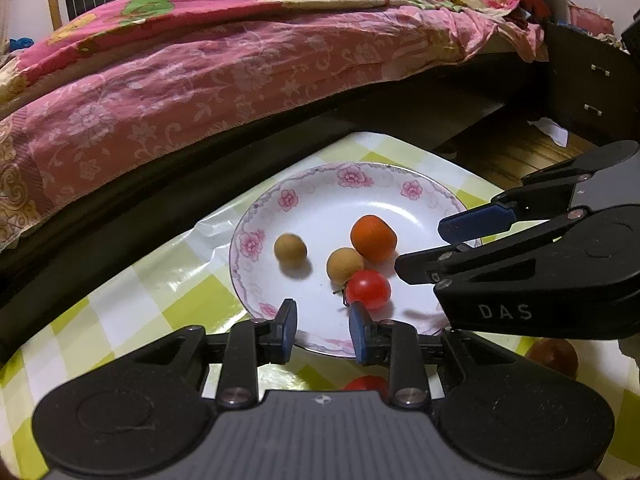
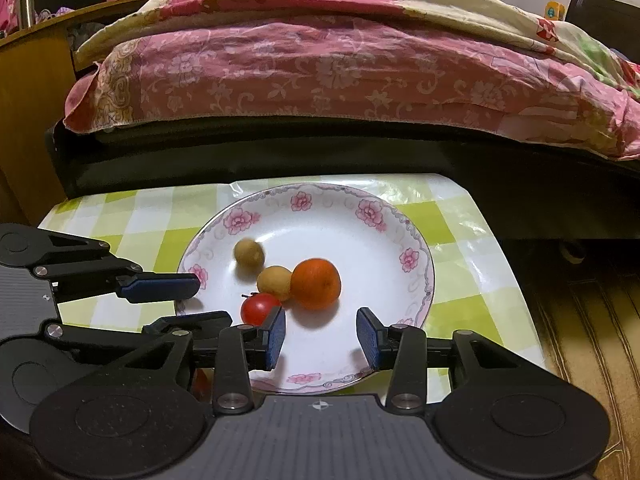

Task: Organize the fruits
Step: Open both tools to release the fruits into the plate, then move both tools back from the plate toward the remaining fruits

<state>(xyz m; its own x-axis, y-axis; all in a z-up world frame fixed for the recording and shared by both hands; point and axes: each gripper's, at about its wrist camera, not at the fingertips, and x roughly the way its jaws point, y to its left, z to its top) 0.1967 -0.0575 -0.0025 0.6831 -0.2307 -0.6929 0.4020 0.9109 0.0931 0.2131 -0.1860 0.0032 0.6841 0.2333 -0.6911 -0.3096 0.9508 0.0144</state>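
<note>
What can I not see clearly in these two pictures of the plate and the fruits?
- Left wrist view: a red fruit, mostly hidden under the left tool; kind unclear.
- Left wrist view: a dark reddish round thing, half behind the right tool, blurred.
- Both views: the far tan fruit is smeared.
- Right wrist view: the red tomato is partly behind the right tool's finger.

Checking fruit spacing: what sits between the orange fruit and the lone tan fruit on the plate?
A second tan fruit, touching the orange fruit; the lone tan fruit sits apart. Clearest in the right wrist view.
</note>
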